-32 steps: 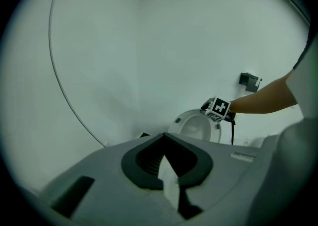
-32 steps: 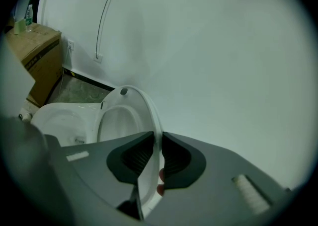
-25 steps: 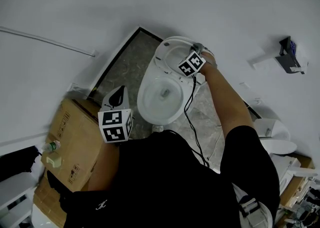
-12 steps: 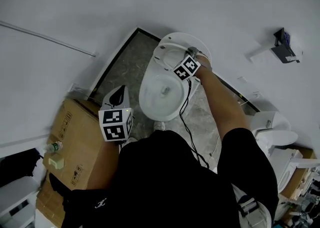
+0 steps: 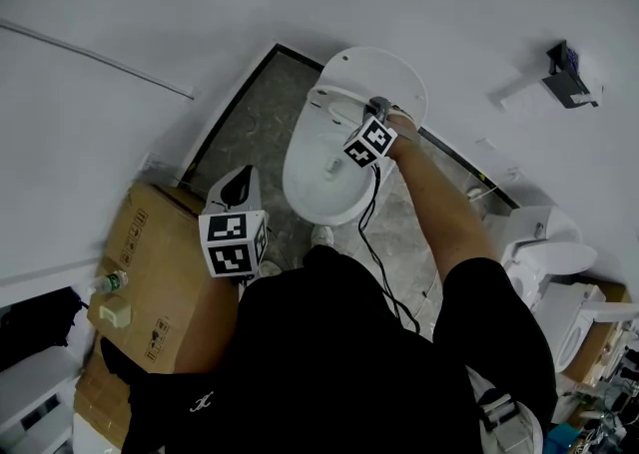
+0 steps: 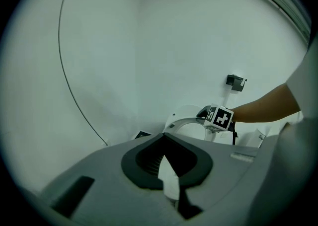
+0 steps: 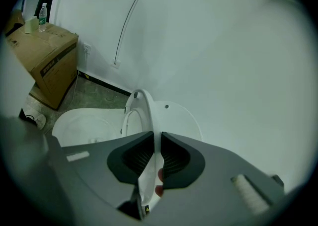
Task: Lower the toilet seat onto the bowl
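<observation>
Between the right gripper's [image 7: 155, 135] jaws is the rim of the toilet seat [image 7: 140, 106]. The pads are pinched on that thin white ring, and they've just squeezed in a bit tighter on it. From the grip the seat runs straight up and away from the gripper, standing nearly on edge.

Just behind it, on the far side from the gripper, is the lid [image 7: 179, 118], leaning back against the wall. There's a visible gap between the two now. Below and to the left of the jaws the bowl [image 7: 84, 123] sits open and well apart from the seat.

What changed: a second ago in the head view the seat was tucked up against the lid, with the gripper right at the top of both. Now the hand has come toward the person and the seat has peeled off the lid, which stays up. So I'd say the lowering has properly started but is early, with most of the swing down still to go.

The grip is only on the rim edge, so I'd guess the risk is the seat slipping out and slamming.

Further out, the left gripper [image 6: 164, 138] hangs back off to the side, well away from the toilet. Its tips are together with nothing in them. Past the bowl there's a cardboard box [image 7: 49, 56] on the floor.
</observation>
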The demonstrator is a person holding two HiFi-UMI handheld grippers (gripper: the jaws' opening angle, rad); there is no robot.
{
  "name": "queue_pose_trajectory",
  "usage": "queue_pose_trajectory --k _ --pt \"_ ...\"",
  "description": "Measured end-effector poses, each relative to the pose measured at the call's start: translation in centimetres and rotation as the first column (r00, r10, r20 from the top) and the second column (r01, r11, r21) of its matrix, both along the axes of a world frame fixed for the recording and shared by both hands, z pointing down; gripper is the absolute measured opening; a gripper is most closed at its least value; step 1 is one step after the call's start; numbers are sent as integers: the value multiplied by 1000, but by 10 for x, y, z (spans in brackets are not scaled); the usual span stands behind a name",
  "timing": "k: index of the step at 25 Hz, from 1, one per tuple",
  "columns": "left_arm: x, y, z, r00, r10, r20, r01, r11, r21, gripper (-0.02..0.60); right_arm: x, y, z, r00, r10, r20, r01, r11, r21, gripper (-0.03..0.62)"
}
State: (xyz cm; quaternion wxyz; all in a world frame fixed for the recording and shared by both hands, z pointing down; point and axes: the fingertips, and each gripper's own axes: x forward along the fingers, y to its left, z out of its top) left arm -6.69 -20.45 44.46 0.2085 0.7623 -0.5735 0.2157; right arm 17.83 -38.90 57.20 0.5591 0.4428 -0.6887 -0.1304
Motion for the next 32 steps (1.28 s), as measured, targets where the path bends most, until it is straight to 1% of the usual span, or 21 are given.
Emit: queue_pose_trajectory --k 9,14,16,21,26,29,32 --pt "-13 22 2 1000 0 -4 0 1000 -6 9 -25 49 17 998 -41 44 42 999 -20 63" --pt "-21 29 5 1000 -10 -7 10 1000 -11 9 -40 73 29 995 -69 74 73 996 -55 66" --pt "-23 31 6 1000 -13 -9 13 1000 -13 9 -46 84 34 993 -74 94 82 993 -83 69" --pt "-27 34 7 1000 -13 -10 13 1000 -19 8 -63 118 47 987 -92 133 117 974 -193 74" --pt "-28 34 12 1000 -14 -7 14 999 -35 9 -79 143 73 980 -126 152 160 960 -231 78" --pt "-26 36 18 1000 -11 -8 10 999 -51 9 -90 162 87 976 -128 178 176 942 -285 87" --pt "-24 41 25 1000 -5 -11 4 998 -67 9 -96 179 115 977 -123 173 176 925 -338 101"
